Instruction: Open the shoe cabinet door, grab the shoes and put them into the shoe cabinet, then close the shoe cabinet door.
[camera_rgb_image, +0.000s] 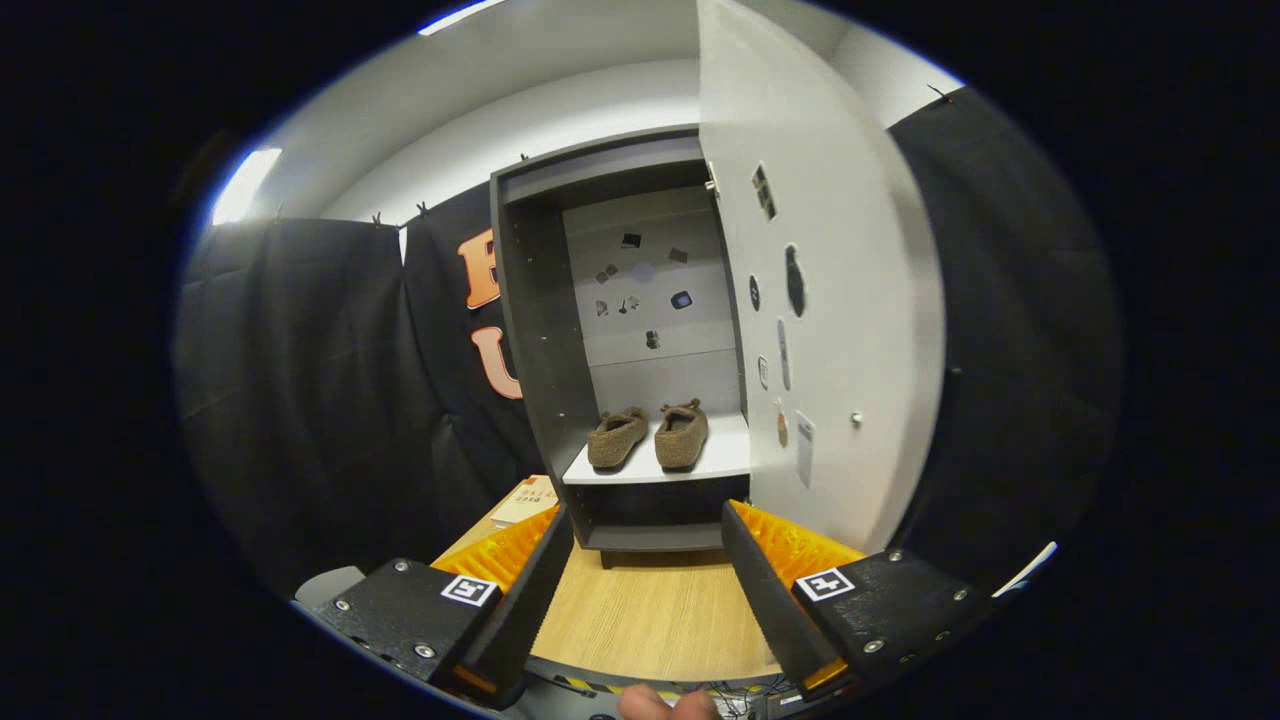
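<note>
Beyond the two fingers of the hand-held gripper (640, 585), the shoe cabinet (530, 330) stands on the wooden table (650, 610) with its inside open to view. Its door (815, 300) is swung wide to the right, edge toward me, with a small knob (856, 419) low on its pale face and some dark stickers scattered over it. On the cabinet's white shelf (725, 455) sit the shoes, a pair of brown fuzzy slippers: the left slipper (616, 439) and the right slipper (682, 435) side by side, toes pointing into the cabinet, close together and apparently not quite touching. The hand-held gripper hovers back from the cabinet over the table, its fingers spread well apart and holding nothing, with bare tabletop showing between them. A small book or box (527, 500) lies on the table just left of the cabinet's foot, beyond the left finger. As I judge it, the opening of the door is done and the shoes are already placed inside, so the one step left is to close the door. For that the hand-held gripper would need to go to the right, to the door's face or knob, and push it round to the cabinet's front.
</note>
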